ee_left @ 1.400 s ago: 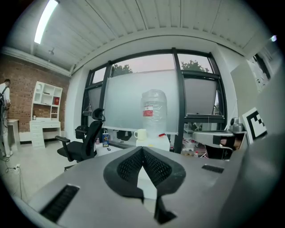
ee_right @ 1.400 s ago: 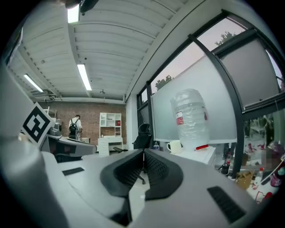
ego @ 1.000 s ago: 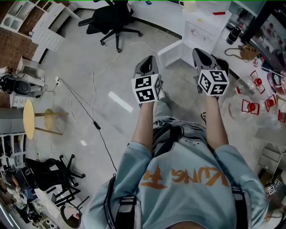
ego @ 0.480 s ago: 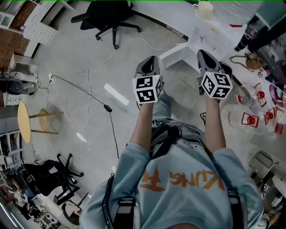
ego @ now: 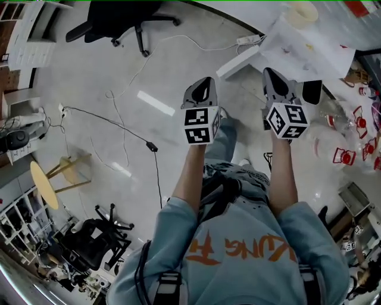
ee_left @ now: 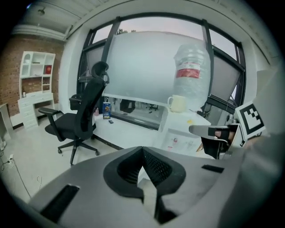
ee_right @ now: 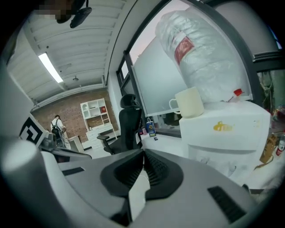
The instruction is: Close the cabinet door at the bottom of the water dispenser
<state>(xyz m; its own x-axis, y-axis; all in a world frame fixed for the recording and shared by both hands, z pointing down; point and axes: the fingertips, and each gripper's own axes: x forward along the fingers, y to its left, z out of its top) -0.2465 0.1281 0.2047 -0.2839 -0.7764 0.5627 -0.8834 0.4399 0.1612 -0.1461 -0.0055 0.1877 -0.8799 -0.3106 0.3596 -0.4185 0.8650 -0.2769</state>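
Cabinet door [ego: 238, 62] stands swung out from the foot of the water dispenser [ego: 315, 44], just ahead of both sets of jaws. Its free edge is close in front of the left gripper [ego: 201, 89], and its hinged end runs toward the right gripper [ego: 275, 83].

In the left gripper view the left gripper's 2 ribbed pads are pressed together at their tips with nothing between them. The right gripper view shows the same: pads together, empty. Beyond the right jaws the dispenser's white front fills the near view, with a mug [ee_right: 190, 103] on its top and the plastic-wrapped water bottle [ee_right: 202, 58] above that.

By my reading this is the approach step. Neither gripper touches the door yet, and the door is plainly not closed. The next move likely calls for laying the closed tips of the left gripper against the outer face near the free edge. They would then sweep it round toward the dispenser until it sits flush. No grip seems needed.

Left of the left jaws the floor is open, crossed only by a loose cable [ego: 128, 128]. A power strip [ego: 247, 40] lies beyond the door, on the side it swings toward, so it may be worth watching. Right of the right jaws stand clear jugs with red handles [ego: 342, 156], leaving less room there. An office chair [ego: 119, 18] sits well apart, far ahead and left.
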